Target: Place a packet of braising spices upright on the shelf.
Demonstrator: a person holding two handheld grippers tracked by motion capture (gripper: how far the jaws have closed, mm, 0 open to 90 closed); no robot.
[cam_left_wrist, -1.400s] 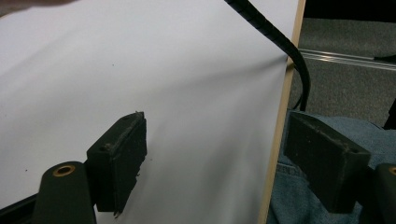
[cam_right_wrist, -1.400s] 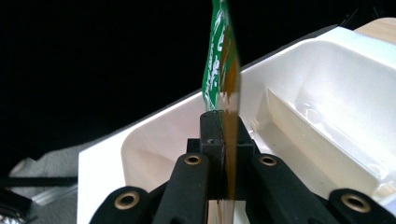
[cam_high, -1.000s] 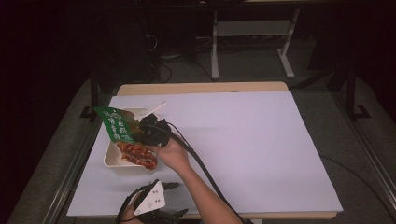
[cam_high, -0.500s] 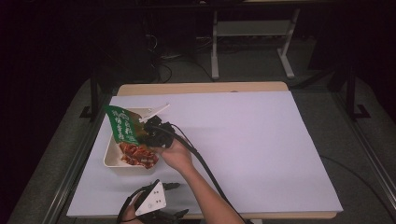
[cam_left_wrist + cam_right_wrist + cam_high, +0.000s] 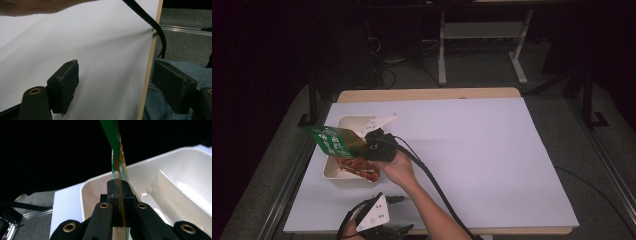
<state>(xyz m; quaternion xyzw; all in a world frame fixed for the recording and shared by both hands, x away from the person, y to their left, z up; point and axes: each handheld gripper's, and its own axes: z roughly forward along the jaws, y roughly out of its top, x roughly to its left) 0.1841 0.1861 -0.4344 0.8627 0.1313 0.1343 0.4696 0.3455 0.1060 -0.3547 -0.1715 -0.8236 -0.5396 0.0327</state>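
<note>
Packet [image 5: 334,141] clamped in right hand-held gripper [image 5: 373,146], above tray [image 5: 343,123].

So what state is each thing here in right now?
Green packet: lifted, pinched edge-on, hanging over the tray.
Right tool: shut on the green packet.
Left tool: open, nothing between its jaws.
White tray: lying flat, red food packet inside.

We hold our right claw [image 5: 374,146] out over the far-left part of the surface [image 5: 492,165], forearm stretched up from the near edge, jaws pinched tight together on a thin edge between the pads. Our left claw [image 5: 399,199] rests low at the near edge of the surface, jaws standing wide apart with nothing between them.
</note>
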